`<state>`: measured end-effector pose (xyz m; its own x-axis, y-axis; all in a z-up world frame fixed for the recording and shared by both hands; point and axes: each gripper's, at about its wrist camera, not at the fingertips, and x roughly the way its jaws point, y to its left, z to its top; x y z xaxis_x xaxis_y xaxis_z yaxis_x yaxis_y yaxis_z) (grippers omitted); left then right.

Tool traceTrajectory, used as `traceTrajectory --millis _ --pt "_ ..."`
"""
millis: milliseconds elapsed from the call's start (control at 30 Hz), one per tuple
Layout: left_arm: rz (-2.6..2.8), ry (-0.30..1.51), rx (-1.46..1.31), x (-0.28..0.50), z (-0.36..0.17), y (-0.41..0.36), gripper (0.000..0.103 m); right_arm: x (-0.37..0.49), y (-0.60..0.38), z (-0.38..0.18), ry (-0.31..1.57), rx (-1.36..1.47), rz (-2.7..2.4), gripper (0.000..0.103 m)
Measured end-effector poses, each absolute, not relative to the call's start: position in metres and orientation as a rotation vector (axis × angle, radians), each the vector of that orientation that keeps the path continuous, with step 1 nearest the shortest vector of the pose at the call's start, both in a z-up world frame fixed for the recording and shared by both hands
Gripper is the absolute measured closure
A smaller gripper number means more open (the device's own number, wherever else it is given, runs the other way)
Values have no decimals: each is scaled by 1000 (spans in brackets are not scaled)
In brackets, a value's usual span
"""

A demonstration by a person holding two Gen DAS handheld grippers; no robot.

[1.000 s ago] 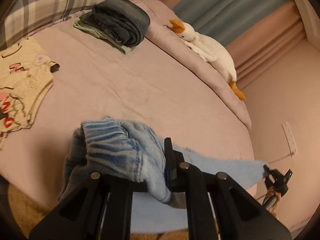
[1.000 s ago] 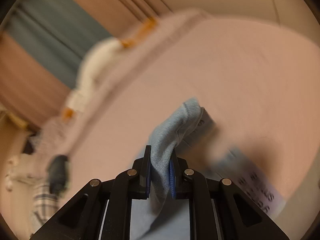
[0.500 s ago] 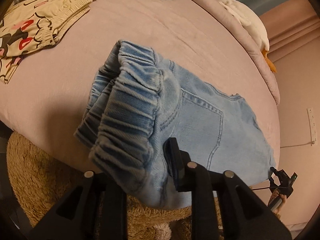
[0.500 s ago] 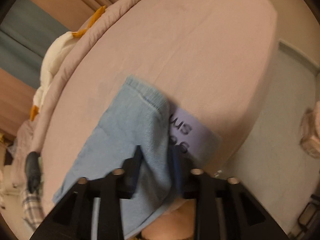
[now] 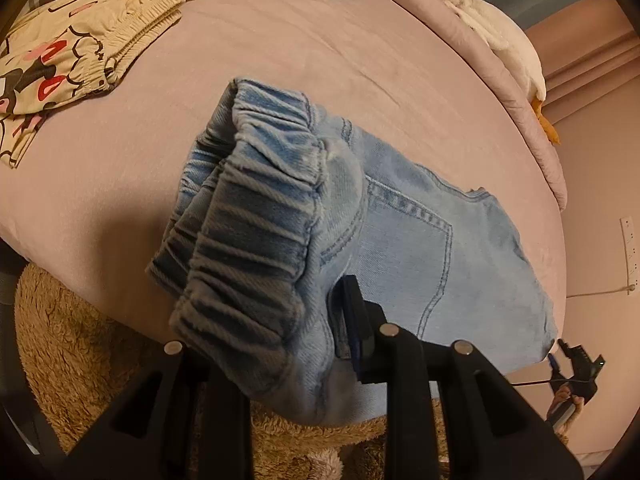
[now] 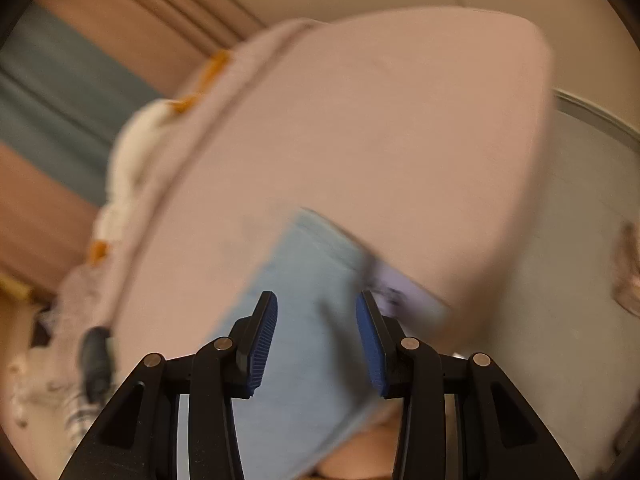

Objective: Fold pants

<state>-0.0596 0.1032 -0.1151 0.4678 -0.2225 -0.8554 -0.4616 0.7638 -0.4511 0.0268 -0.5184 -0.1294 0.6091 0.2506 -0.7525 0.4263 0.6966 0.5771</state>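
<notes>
On the bed (image 5: 280, 40), jeans (image 5: 420, 248) lie flat toward 6 o'clock. Left claw (image 5: 280, 344) has just been easing open, elastic waistband bunched between its fingers. Right claw (image 6: 316, 336) released, pads clear of the denim between them.

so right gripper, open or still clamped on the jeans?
Open. The right gripper has just been opening; its blue pads stand apart, and the jeans lie flat between them, unpinched.

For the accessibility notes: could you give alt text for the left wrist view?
Light blue jeans lie on a pink bed, their bunched elastic waistband draped over the left tool. Folded cream printed pants lie at upper left, a white plush goose along the far edge.
</notes>
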Motion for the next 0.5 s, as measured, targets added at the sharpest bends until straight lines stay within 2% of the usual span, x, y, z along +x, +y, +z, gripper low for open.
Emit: traceTrajectory --millis 167,367,500 --pt "164 1110 -719 -55 -116 102 78 38 -504 -148 1026 833 -67 63" --pt "166 1104 -708 -52 -115 99 77 49 -488 -102 907 762 5 63" --pt "161 1108 -712 -50 -117 100 77 45 -486 -97 893 733 3 63"
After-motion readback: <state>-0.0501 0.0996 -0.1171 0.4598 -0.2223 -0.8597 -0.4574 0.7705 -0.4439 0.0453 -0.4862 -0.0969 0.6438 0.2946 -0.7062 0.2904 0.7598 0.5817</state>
